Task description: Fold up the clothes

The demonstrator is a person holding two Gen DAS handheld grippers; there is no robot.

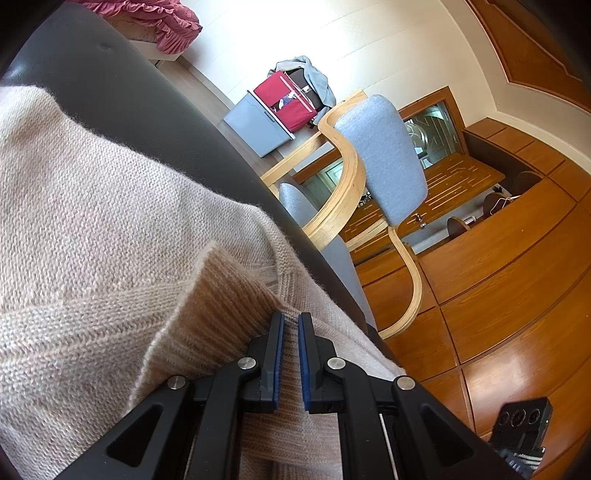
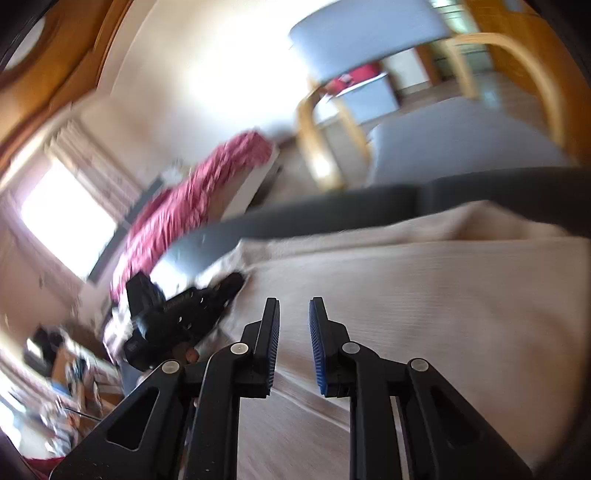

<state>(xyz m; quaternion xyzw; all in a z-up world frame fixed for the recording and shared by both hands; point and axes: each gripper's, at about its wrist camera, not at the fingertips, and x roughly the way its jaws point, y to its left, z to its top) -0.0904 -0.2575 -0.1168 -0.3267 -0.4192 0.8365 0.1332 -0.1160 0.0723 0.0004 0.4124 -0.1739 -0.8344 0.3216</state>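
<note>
Currently, garment: a beige knit sweater lies spread over a dark grey padded surface, with its ribbed cuff or hem folded up in a ridge directly ahead of the left tool.
Left tool: its blue-padded jaws stand nearly closed, a narrow slit between them; ribbed knit runs through that slit, and the tips press into the raised fold, so it is clamped on the sweater's ribbed edge.
Right tool: jaws parted with a clear gap; only flat sweater cloth shows beyond and below them, nothing pinched between the pads, so it is released. The whole right wrist view is smeared by motion blur.
Left tool seen from the right: a black body to the left of the right tool's tips, at the sweater's edge; whether a hand shows on it is too blurred to tell.
Beyond the left tool: a bentwood armchair with blue-grey cushions stands past the surface's edge, on a glossy wooden floor.
Farther off: a red open suitcase with a grey garment draped on it, against a pale wall.
Upper left of the left tool: a pink ruffled bedcover.
</note>
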